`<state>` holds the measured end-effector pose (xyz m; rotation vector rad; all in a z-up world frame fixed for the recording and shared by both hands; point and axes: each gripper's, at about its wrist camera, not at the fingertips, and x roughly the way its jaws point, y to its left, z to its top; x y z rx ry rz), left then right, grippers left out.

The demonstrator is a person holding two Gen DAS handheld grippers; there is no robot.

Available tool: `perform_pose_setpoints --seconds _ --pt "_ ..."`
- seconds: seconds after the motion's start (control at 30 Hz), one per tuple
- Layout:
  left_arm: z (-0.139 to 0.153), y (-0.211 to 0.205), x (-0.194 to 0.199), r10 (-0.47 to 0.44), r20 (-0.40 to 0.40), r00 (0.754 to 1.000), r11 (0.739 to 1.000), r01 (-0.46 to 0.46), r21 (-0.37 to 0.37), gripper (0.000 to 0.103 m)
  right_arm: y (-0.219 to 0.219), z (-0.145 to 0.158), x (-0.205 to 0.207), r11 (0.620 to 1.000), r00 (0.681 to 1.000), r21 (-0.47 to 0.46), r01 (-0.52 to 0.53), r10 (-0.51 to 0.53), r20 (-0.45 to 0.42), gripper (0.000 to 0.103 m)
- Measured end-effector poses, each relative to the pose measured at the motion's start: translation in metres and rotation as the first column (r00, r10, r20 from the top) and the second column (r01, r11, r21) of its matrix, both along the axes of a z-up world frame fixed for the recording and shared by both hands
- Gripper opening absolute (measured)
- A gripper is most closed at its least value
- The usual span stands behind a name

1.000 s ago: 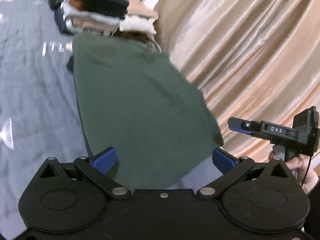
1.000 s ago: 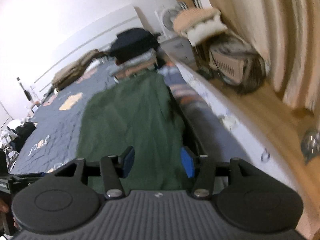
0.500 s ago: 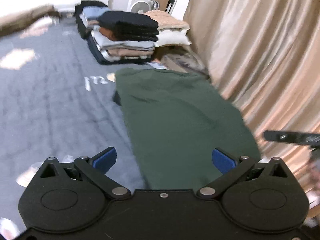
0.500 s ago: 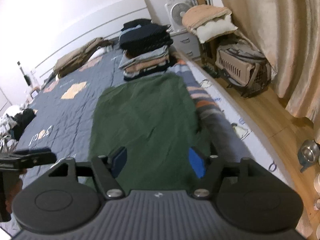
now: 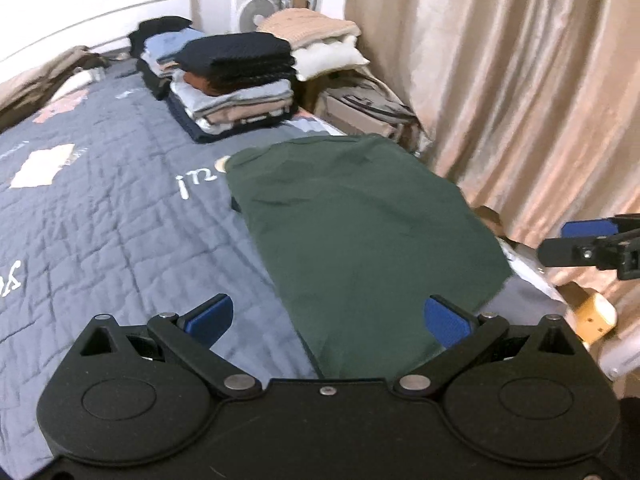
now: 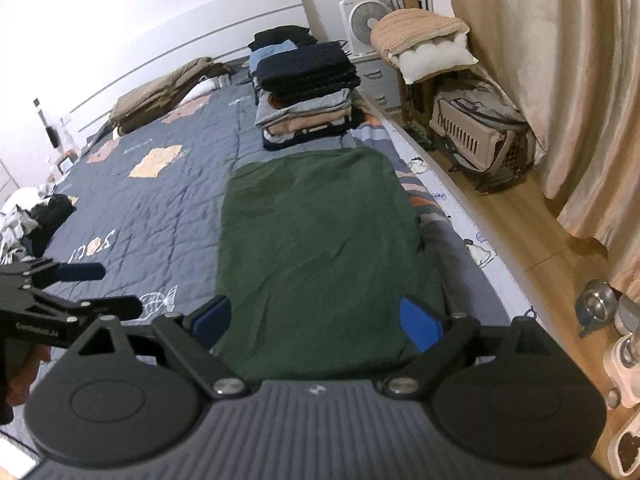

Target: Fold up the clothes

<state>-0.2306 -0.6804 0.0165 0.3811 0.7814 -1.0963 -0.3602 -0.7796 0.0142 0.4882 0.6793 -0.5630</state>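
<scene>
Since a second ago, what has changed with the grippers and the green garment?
Both grippers have lifted back from the dark green folded garment, so more of the bed shows. The right gripper was narrower on the cloth's near edge; its fingers are opening, clear of it. The left gripper stays open. The garment and the stack of folded clothes have not moved.

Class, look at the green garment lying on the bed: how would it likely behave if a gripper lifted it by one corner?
The green garment would probably droop and unfold, since it lies limp with soft creases. It looks thin, so likely light. Pushed across the quilt, it would probably bunch rather than slide.
</scene>
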Motion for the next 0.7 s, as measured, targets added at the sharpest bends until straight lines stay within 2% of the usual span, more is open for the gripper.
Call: perform_pose_setpoints --seconds 0.37,0.7 --pt "0.024 0.010 -0.013 -0.054 0.069 0.996 0.998 0.052 0.033 0.103 0.024 0.023 -0.010 1.000 0.997 0.003 0.002 -0.002 -0.072 0.091" --pt "0.040 0.018 -0.023 -0.072 0.140 0.988 0.996 0.063 0.063 0.103 0.043 0.043 -0.014 0.999 0.997 -0.031 -0.013 0.011 -0.073 0.091"
